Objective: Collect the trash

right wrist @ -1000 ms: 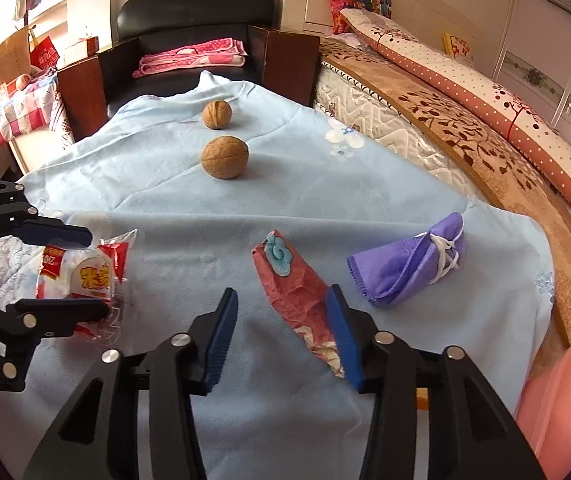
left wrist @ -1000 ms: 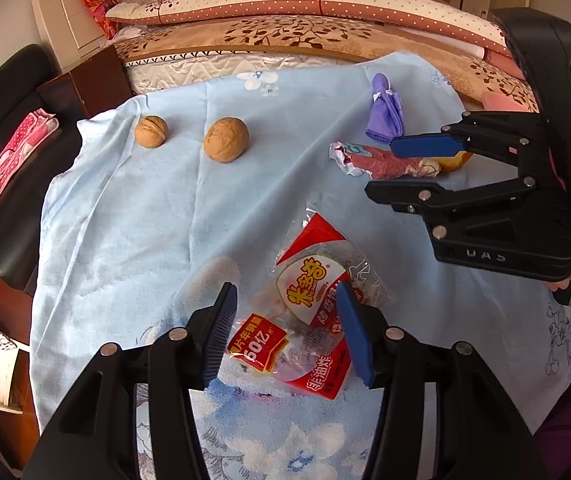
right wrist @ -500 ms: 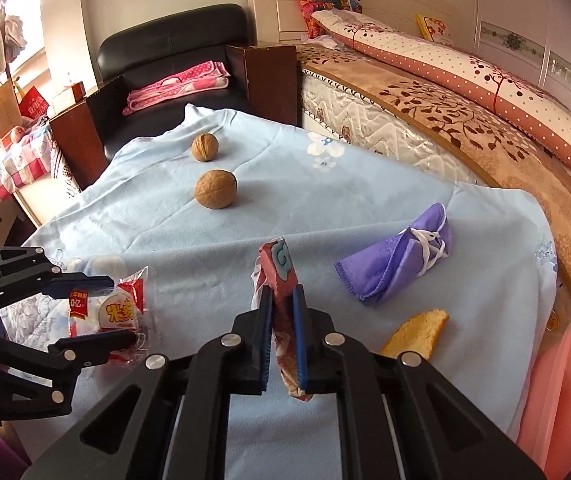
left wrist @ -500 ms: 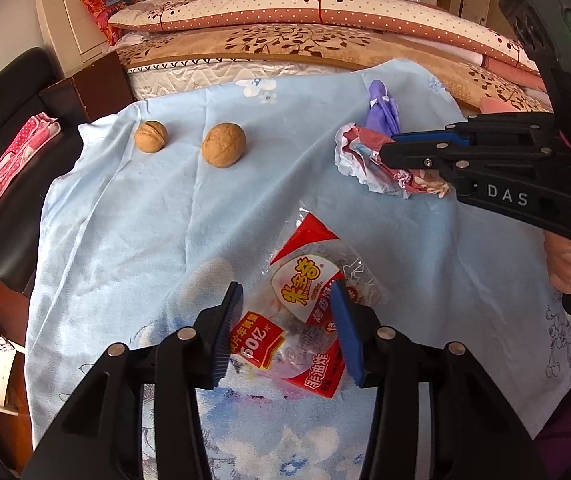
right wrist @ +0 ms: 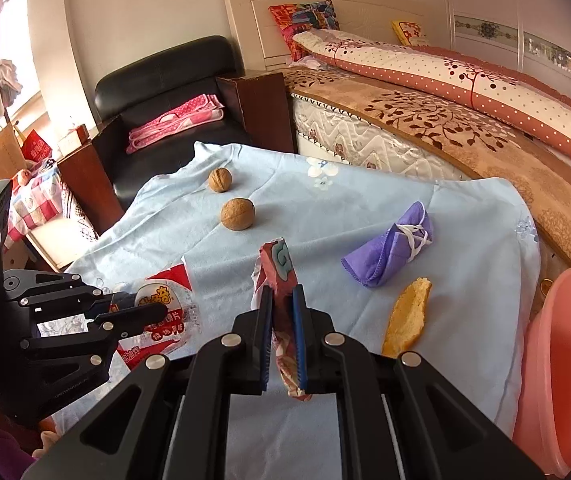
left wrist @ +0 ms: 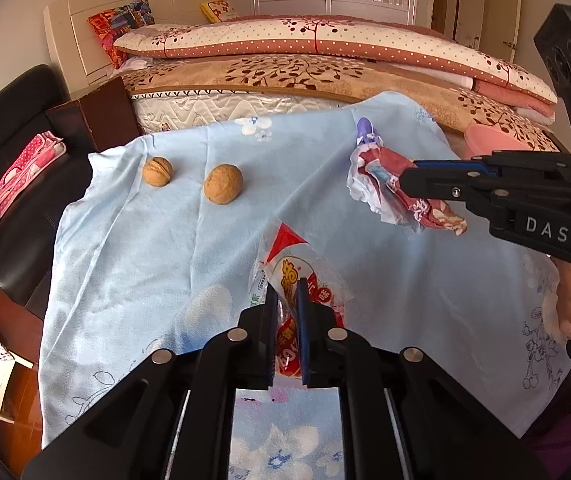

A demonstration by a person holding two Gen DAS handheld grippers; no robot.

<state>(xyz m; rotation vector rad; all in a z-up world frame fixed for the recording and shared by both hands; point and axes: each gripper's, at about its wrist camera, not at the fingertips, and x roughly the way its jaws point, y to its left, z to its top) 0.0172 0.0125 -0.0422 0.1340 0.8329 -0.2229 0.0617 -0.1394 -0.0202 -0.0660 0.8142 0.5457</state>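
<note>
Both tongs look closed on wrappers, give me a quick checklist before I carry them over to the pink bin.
1. Right tongs shut on the dark red wrapper: ok.
2. Left tongs shut on the clear snack bag: ok.
3. Red wrapper lifted off the blue cloth: ok.
4. Snack bag fully off the cloth: cannot tell.
5. Pink bin within sight at the right edge, mouth unobstructed: ok.
6. Remaining items (two walnuts, orange peel, purple cloth bundle) out of the carry path: cannot tell.
</note>
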